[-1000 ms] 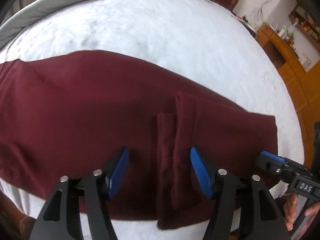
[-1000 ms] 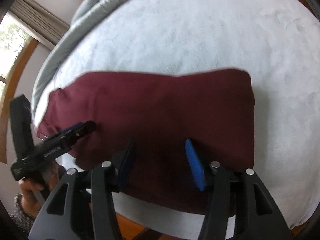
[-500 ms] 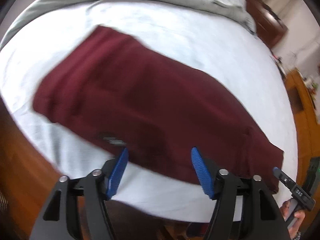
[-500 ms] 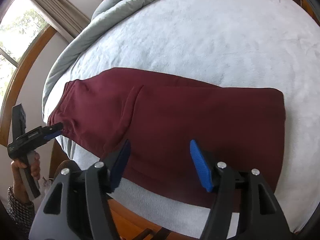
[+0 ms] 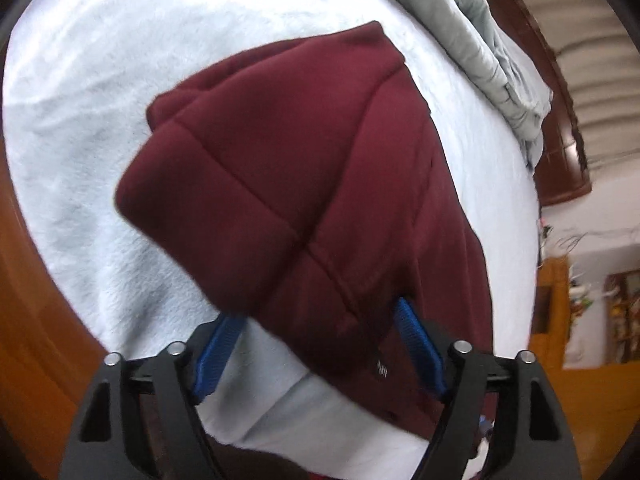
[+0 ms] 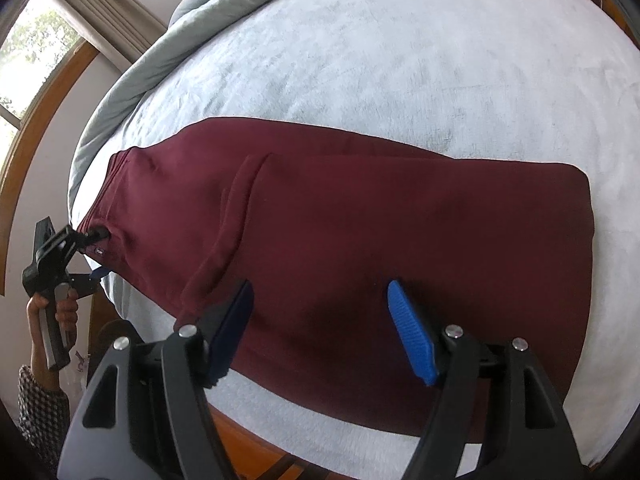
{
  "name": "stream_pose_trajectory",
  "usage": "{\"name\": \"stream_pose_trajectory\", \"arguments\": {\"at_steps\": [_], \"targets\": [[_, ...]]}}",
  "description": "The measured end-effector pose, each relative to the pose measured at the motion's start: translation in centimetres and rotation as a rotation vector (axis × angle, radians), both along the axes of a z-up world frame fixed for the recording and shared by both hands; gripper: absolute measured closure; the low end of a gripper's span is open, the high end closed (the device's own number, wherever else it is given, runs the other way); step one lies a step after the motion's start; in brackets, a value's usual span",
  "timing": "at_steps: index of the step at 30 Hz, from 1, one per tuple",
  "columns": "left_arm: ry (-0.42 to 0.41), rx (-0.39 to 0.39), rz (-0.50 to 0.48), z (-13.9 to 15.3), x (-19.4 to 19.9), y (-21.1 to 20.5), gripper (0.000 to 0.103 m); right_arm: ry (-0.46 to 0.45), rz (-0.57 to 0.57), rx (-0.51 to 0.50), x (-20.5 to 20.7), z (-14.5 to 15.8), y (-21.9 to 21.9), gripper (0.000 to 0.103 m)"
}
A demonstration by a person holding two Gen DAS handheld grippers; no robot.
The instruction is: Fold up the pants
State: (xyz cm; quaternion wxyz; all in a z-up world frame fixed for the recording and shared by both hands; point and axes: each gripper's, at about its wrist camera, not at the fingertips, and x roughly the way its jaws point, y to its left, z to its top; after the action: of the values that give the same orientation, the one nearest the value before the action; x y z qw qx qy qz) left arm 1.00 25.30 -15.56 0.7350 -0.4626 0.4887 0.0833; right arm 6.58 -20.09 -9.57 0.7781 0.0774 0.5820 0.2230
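Observation:
Dark red pants [image 6: 400,220] lie lengthwise on the white bed, folded leg over leg, waistband at the left end. In the left wrist view the waistband end [image 5: 304,184] fills the middle. My left gripper [image 5: 320,344] is open, its jaws straddling the waistband's near corner; it also shows in the right wrist view [image 6: 86,254] at the pants' left end. My right gripper [image 6: 320,328] is open and empty above the pants' near edge, toward the leg end.
The white bed cover [image 6: 400,60] stretches beyond the pants. A grey duvet [image 6: 168,52] is bunched at the far side, also in the left wrist view [image 5: 492,52]. The wooden bed frame [image 5: 24,280] runs along the near edge. A window [image 6: 28,64] is at left.
My left gripper swung left along the pants to the waistband end and closed in on its corner, still open. My right gripper pulled back a little and stays open.

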Motion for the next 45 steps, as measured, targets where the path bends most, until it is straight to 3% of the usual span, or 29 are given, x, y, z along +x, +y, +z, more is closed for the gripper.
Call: {"name": "stream_pose_trajectory", "arguments": {"at_steps": [3, 8, 15, 20, 24, 27, 29, 31, 33, 36, 40, 42, 43, 45], "targets": [[-0.021, -0.004, 0.007, 0.6, -0.5, 0.4, 0.025, 0.001, 0.008, -0.005, 0.0, -0.3, 0.1, 0.031], [-0.101, -0.075, 0.010, 2.0, -0.4, 0.5, 0.029, -0.006, 0.017, -0.012, 0.0, -0.5, 0.4, 0.027], [-0.086, -0.158, 0.068, -0.4, -0.7, 2.3, 0.030, -0.013, 0.020, -0.015, -0.2, -0.6, 0.6, 0.026], [-0.216, -0.127, 0.033, 2.3, -1.6, 1.3, 0.032, -0.012, 0.026, -0.012, 0.0, -0.8, 0.6, 0.025], [-0.122, -0.156, 0.061, -0.6, -0.4, 2.1, 0.032, -0.016, 0.030, -0.021, -0.1, -0.7, 0.9, 0.024], [-0.120, -0.170, 0.075, -1.4, -0.1, 2.4, 0.030, -0.027, 0.043, -0.029, -0.3, -0.7, 1.0, 0.024], [-0.126, -0.154, 0.079, -0.6, -0.1, 1.9, 0.031, -0.026, 0.043, -0.028, -0.2, -0.8, 1.0, 0.024], [-0.196, -0.178, 0.055, 0.7, -0.3, 1.2, 0.037, -0.025, 0.044, -0.028, -0.3, -0.8, 1.0, 0.023], [-0.263, -0.149, 0.020, 2.9, -0.6, 0.4, 0.041, -0.027, 0.048, -0.024, -0.4, -0.8, 1.1, 0.021], [-0.231, -0.120, 0.025, 2.5, 0.2, 0.6, 0.041, -0.029, 0.047, -0.025, -0.4, -0.9, 1.3, 0.019], [-0.104, -0.154, 0.067, -1.4, 1.8, 1.4, 0.040, -0.039, 0.060, -0.029, -0.5, -0.9, 1.4, 0.019], [-0.112, -0.147, 0.070, -1.7, 1.7, 1.4, 0.041, -0.034, 0.055, -0.016, -0.4, -0.9, 1.2, 0.019], [-0.117, -0.131, 0.064, -1.4, 1.5, 1.3, 0.043, -0.031, 0.052, -0.008, -0.3, -0.9, 1.1, 0.019], [-0.119, -0.087, 0.047, -0.7, 1.0, 1.1, 0.057, -0.028, 0.053, -0.002, -0.3, -1.0, 1.0, 0.019]]}}
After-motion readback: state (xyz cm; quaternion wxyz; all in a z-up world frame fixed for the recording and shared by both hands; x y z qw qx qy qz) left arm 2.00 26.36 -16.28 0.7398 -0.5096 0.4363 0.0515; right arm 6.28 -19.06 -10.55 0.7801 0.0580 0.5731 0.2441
